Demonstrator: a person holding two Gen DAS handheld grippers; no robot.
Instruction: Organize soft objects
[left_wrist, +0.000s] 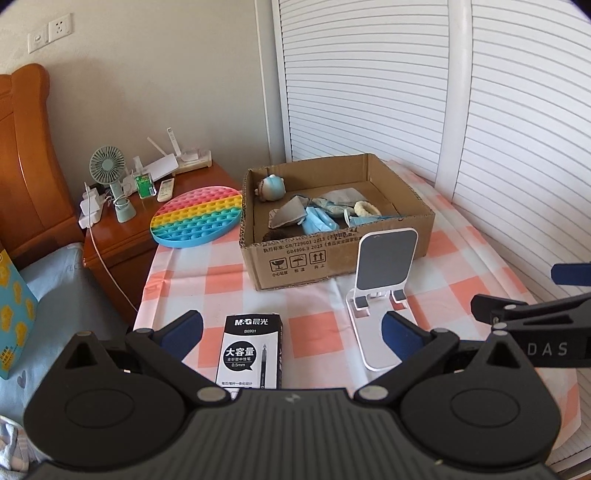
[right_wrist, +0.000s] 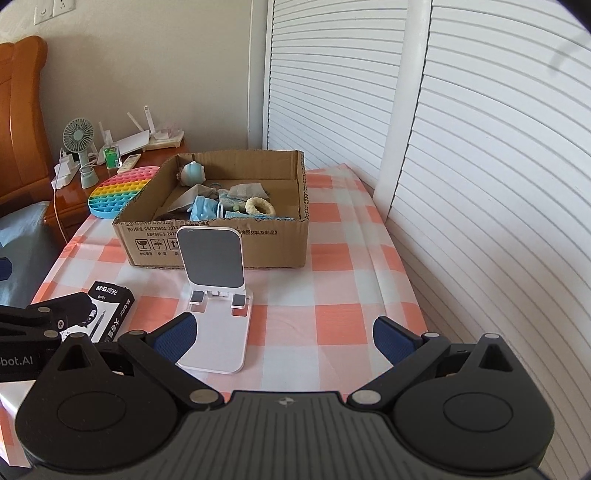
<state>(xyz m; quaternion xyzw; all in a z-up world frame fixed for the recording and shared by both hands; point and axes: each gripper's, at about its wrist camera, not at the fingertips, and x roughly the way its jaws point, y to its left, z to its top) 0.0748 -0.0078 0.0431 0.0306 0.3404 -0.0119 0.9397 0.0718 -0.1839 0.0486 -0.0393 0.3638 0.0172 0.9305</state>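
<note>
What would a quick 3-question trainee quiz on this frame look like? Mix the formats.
1. True or false: the left gripper is shut on the pen box.
2. Where does the rainbow pop-it toy lie? A) inside the cardboard box B) beside the cardboard box, outside it C) on the phone stand
3. Fill in: the white phone stand stands in ____ of the cardboard box, nearer the grippers.

Key: 1 false, both it and the right gripper are open and empty; 2 B; 3 front.
</note>
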